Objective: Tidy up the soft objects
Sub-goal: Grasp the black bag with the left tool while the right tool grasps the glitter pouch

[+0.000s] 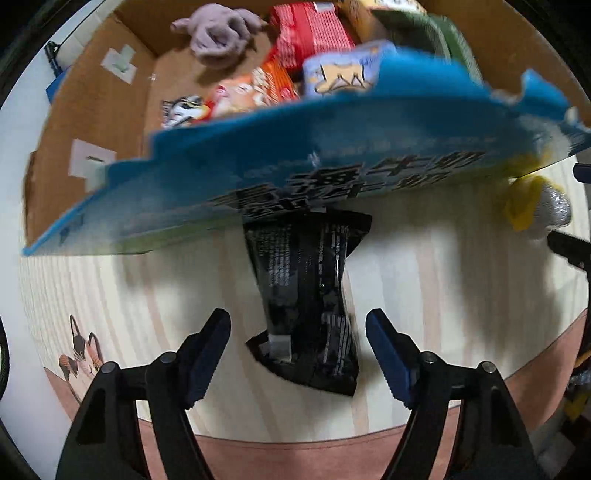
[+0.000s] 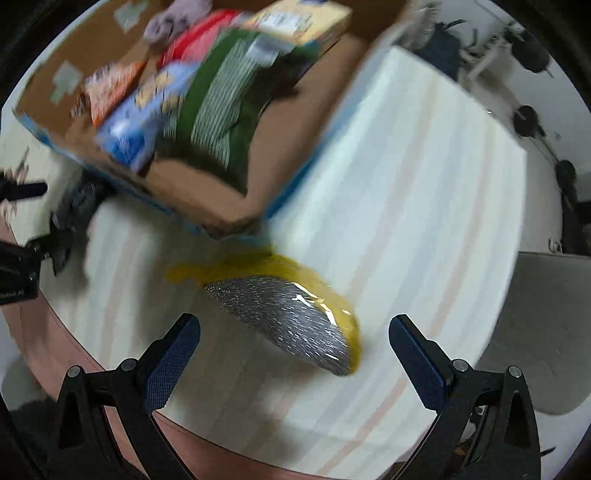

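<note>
A black snack packet (image 1: 310,299) lies on the striped cloth, partly under the blue front flap (image 1: 295,173) of an open cardboard box (image 1: 96,96). My left gripper (image 1: 297,354) is open, jaws wide on either side of the packet's near end, not touching. A yellow-and-silver packet (image 2: 291,314) lies on the cloth just before the box corner; it also shows in the left wrist view (image 1: 535,206). My right gripper (image 2: 293,354) is open and empty, just short of it. The box (image 2: 229,177) holds a grey plush (image 1: 218,33), a green striped cloth (image 2: 221,107) and several snack packs.
The striped cloth (image 2: 424,192) covers a table with a pink border (image 1: 295,454) at the near edge. A cat print (image 1: 83,350) is on the cloth at left. A grey chair seat (image 2: 546,332) is to the right; gym gear stands behind.
</note>
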